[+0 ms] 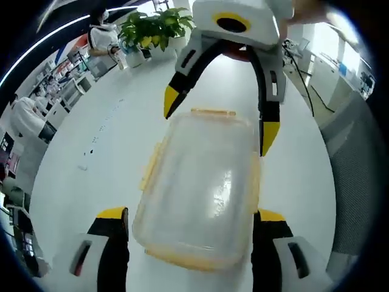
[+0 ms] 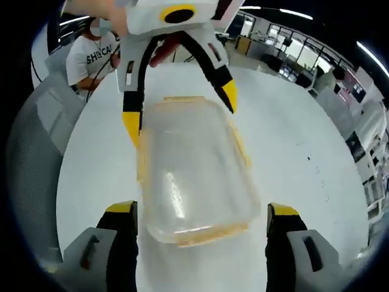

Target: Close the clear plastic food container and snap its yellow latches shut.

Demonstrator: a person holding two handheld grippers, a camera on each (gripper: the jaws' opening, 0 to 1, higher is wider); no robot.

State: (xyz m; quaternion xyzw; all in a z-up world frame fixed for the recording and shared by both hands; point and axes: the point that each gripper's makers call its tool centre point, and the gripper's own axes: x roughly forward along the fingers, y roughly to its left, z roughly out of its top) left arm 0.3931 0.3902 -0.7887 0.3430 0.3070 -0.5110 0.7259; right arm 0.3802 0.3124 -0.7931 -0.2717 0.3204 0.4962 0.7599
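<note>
A clear plastic food container (image 1: 203,182) lies on the white table (image 1: 91,158) with its lid resting on top. Yellow latches (image 1: 149,170) run along its rim; the one on the left side flares outward, and I cannot tell how the others stand. My left gripper (image 1: 191,214) is open, its jaws straddling the container's near end. My right gripper (image 1: 219,118) faces it from the far end, open as well. In the right gripper view the container (image 2: 194,176) lies between the right gripper (image 2: 202,208) and the left gripper (image 2: 180,109), neither one clamped on it.
Potted plants (image 1: 158,27) stand at the table's far edge. A grey chair (image 1: 358,170) sits beside the table, seen also as the grey chair (image 2: 36,140). A person in a white shirt (image 2: 91,58) sits beyond it. Office desks fill the background.
</note>
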